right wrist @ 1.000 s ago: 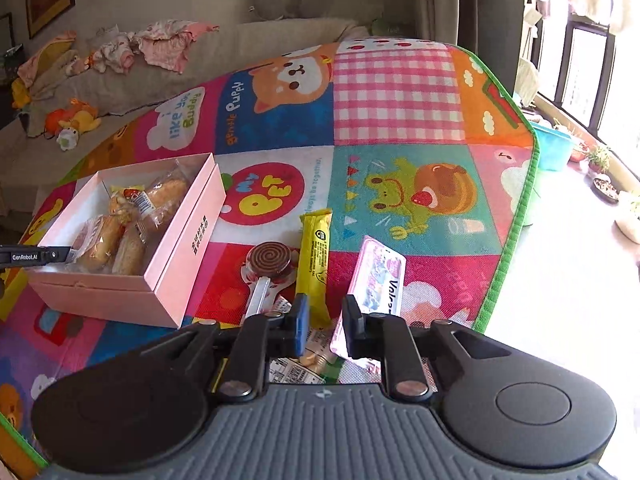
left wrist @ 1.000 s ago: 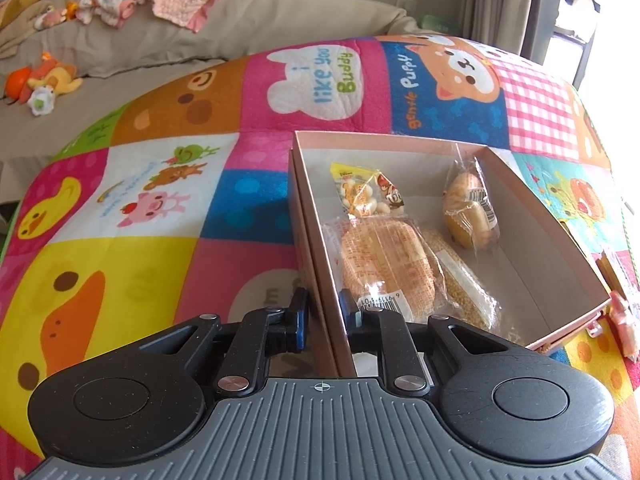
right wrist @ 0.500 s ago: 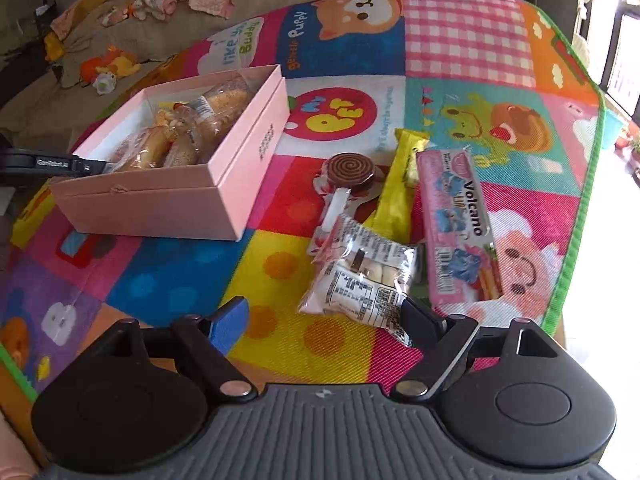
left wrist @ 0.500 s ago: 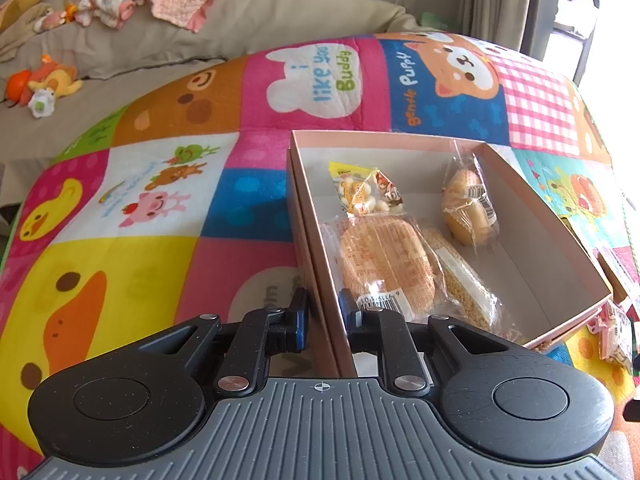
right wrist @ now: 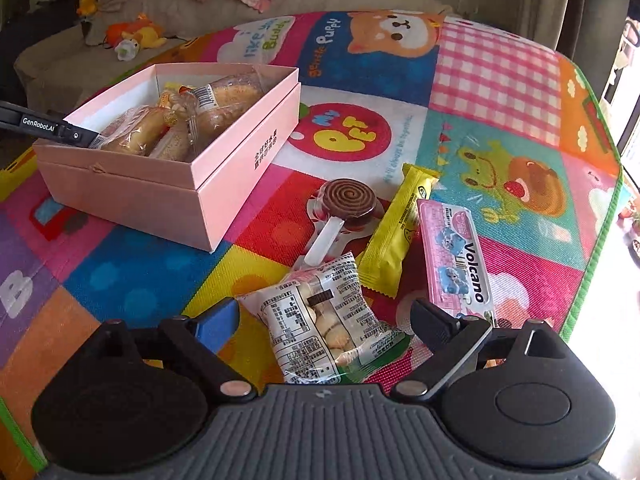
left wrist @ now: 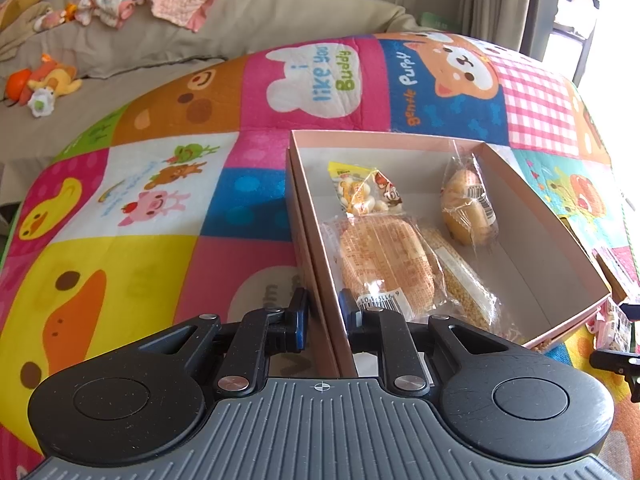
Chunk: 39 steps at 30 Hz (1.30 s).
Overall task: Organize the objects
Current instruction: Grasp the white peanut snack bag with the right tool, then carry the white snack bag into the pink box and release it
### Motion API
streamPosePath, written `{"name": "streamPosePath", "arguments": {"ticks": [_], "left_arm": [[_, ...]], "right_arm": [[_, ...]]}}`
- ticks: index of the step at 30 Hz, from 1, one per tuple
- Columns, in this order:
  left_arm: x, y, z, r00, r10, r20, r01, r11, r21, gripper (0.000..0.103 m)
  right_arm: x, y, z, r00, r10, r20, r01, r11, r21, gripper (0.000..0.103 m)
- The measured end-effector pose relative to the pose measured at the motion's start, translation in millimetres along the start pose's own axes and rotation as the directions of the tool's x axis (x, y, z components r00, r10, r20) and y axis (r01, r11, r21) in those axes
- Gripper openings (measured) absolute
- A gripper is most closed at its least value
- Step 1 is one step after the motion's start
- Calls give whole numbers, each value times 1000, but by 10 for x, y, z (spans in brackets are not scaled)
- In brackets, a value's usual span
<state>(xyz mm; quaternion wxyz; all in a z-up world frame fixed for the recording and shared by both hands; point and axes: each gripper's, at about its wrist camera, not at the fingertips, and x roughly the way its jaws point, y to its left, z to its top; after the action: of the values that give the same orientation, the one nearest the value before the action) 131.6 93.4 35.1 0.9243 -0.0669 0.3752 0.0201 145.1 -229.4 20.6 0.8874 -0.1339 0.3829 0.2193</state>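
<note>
Bright daylight pours in from the window (right wrist: 630, 92) side – blown out white there. Fisheye bends the play mat (left wrist: 132, 216) edges; everything's sharp, shadows soft.

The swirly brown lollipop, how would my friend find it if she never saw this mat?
Start at the pink box on the colourful play mat. Look right of it, where loose snacks lie on the mat's red square. The swirly lollipop lies nearest the box, beside the yellow bar: it is the only round thing, a brown spiral on a white stick.
</note>
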Motion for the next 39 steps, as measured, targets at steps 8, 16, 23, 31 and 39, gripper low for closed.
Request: {"name": "streamPosePath", "arguments": {"ticks": [8, 16, 23, 31, 39], "left_arm": [[-5, 7, -5, 1000, 5, 4, -5, 1000, -11, 18], [6, 19, 6, 1000, 15, 10, -15, 1000, -17, 17], [4, 21, 1, 1000, 9, 12, -9, 1000, -20, 17], [1, 47, -10, 1000, -7, 19, 8, 1000, -26, 18], [3, 68, -23, 999, -23, 23, 24, 999, -31, 19]], "right_arm": [[-91, 128, -36, 998, 43, -43, -40, 997, 65, 62], [-530, 556, -181, 978, 194, -73, -189, 980, 70, 59], [-1014, 808, 282, 944, 322, 72, -325, 945, 24, 59], [-534, 864, 923, 947, 294, 126, -307, 946, 100, 59], [204, 972, 1200, 966, 253, 61, -260, 939, 225, 59]]}}
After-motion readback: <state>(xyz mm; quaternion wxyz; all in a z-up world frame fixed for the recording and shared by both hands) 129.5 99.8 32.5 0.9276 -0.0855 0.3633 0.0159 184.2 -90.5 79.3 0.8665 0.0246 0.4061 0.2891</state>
